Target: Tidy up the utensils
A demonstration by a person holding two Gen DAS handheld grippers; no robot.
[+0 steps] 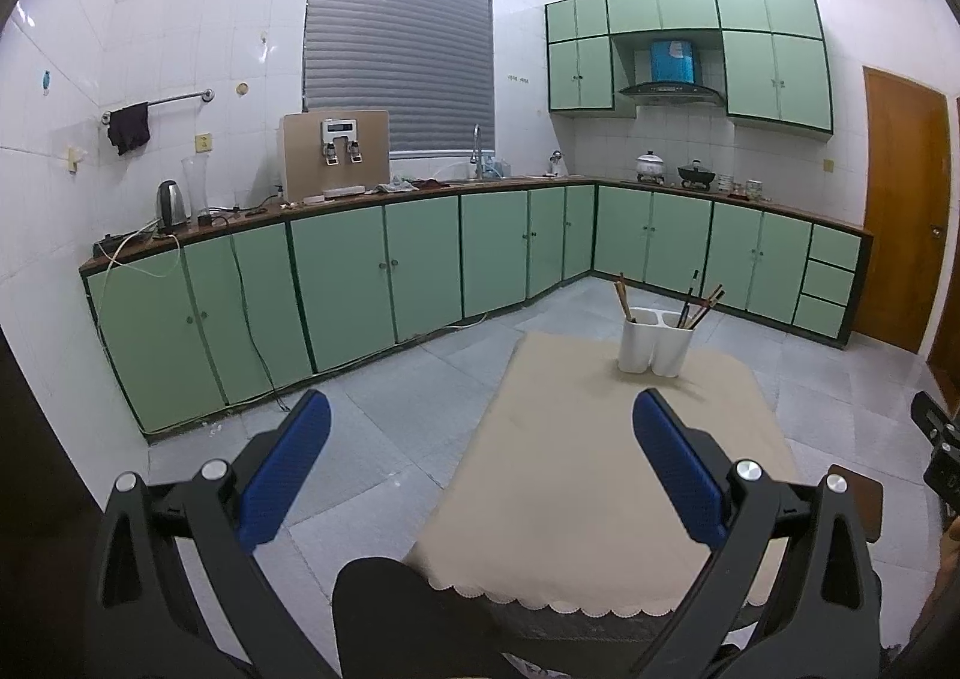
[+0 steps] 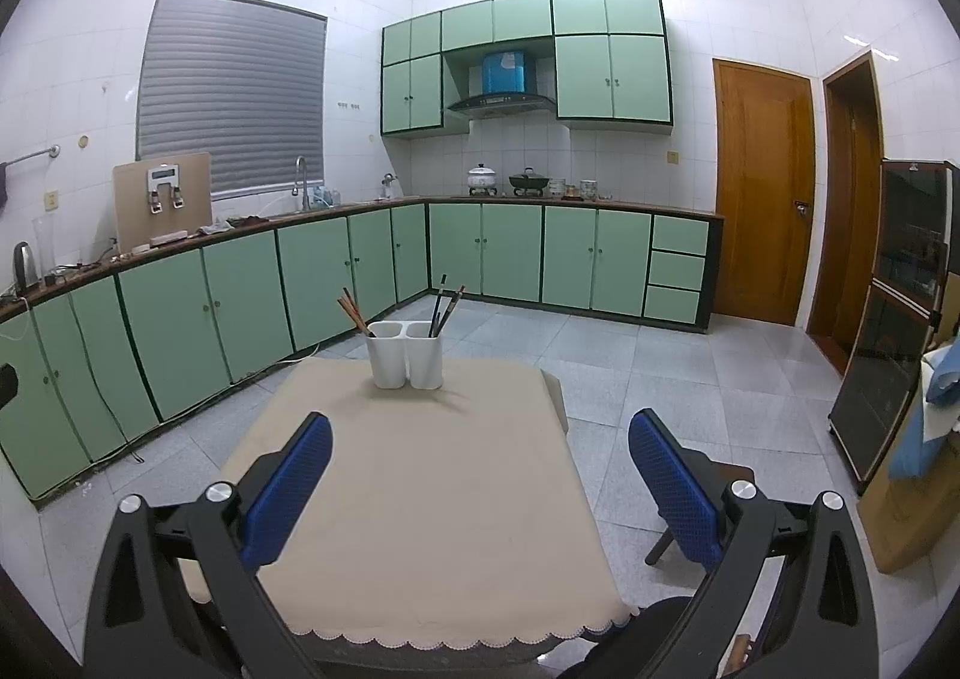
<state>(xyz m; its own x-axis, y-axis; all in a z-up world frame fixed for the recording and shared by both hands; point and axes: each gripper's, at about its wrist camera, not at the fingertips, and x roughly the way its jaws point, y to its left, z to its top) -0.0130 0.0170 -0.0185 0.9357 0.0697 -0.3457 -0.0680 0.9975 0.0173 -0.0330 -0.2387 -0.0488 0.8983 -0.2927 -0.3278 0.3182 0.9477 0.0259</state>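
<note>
1. Above the near edge of the table, the left gripper [image 1: 480, 427] hangs with its blue pads [image 1: 288, 469] spread wide apart and nothing between them; part of it sits over the floor to the table's left.
2. The right gripper [image 2: 480, 439] is spread just as wide and holds nothing; its left pad [image 2: 291, 484] is over the cloth and its right pad over the floor beside the table.
3. Beneath both lies a beige tablecloth [image 2: 420, 499] with a scalloped hem, bare except for one thing at the far end.
4. That thing is a white holder [image 2: 405, 355] with two cups joined side by side, standing upright near the far edge of the table, well apart from both grippers.
5. The left cup holds reddish-brown chopsticks [image 2: 351, 310] whose long axis leans up and to the left.
6. The right cup holds dark chopsticks [image 2: 444, 307] that stand steeper and lean up and slightly right, their tips fanning apart.
7. In the left wrist view the same holder [image 1: 654, 340] sits to the right of centre.
8. A dark rounded shape [image 1: 390, 607] that I cannot identify shows at the table's near edge.
9. Around the table is a grey tiled floor [image 2: 690, 367], with green cabinets [image 2: 240, 289] running along two walls under a brown counter.
10. More green cabinets hang above a range hood [image 2: 501, 102]; a grey blind [image 2: 231, 96] covers the window, and a wooden door [image 2: 762, 193] stands to the right.
</note>
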